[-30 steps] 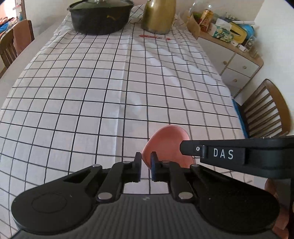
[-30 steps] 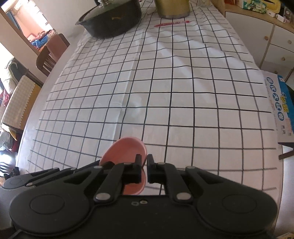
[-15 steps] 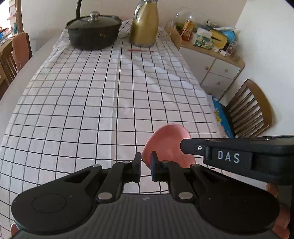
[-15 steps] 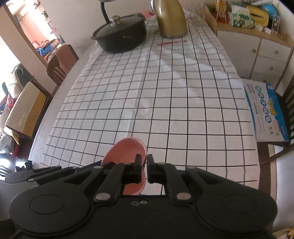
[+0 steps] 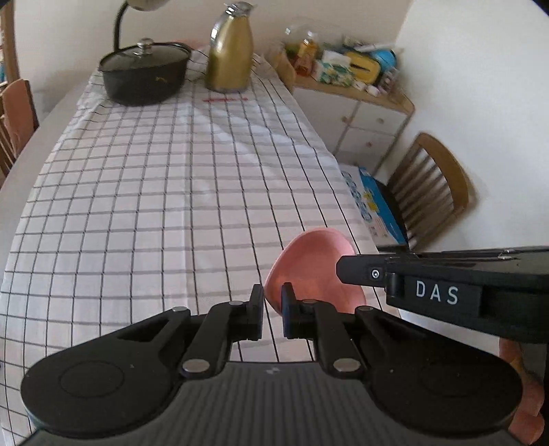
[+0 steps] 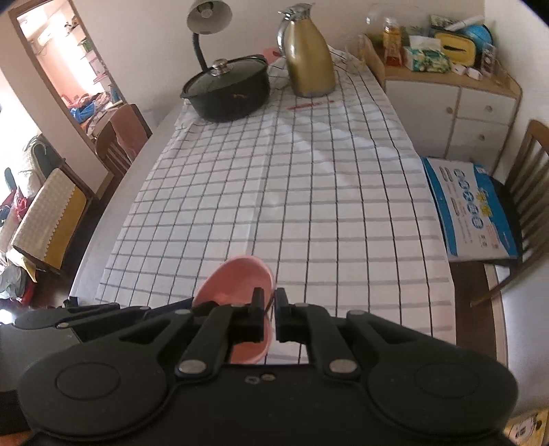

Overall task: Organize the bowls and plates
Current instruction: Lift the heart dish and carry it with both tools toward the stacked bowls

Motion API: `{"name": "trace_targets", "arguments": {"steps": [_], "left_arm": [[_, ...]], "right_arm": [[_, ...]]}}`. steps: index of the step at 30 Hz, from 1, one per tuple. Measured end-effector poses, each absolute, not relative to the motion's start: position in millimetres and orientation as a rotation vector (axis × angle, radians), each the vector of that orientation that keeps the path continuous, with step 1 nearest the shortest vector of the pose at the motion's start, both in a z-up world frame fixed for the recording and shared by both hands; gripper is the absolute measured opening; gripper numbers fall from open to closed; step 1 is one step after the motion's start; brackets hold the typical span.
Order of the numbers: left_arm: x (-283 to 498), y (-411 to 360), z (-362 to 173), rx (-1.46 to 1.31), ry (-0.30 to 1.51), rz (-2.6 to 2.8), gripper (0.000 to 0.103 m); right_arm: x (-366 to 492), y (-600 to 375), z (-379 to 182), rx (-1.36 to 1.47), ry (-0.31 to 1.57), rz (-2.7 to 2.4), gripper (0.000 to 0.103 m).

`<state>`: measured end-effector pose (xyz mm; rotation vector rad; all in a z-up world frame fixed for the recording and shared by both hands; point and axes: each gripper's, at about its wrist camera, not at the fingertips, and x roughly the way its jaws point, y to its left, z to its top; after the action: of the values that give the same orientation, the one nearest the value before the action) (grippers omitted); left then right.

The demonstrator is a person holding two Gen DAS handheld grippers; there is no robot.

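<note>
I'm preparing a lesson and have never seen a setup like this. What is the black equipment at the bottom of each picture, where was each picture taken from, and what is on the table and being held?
There is no robot here: a person holds a two-finger gripper in each hand, and each carries a wide-angle camera looking along its fingers. One picture comes from the left gripper, the other from the right gripper. Both are shut on the rim of one pink bowl, from opposite sides, holding it above the near end of the checked tablecloth. At the far end stand a lidded black pot, a gold jug and a desk lamp.
</note>
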<state>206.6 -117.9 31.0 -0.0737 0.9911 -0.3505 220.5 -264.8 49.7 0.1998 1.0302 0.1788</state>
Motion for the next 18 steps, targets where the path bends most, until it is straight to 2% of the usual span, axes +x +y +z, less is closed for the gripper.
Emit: {"name": "trace_targets", "arguments": {"steps": [18], "left_arm": [[153.8, -155.1, -36.7, 0.036, 1.181, -0.453, 0.01]], "right_arm": [[139.9, -303.3, -25.4, 0.344, 1.165, 0.084, 0.004]]}}
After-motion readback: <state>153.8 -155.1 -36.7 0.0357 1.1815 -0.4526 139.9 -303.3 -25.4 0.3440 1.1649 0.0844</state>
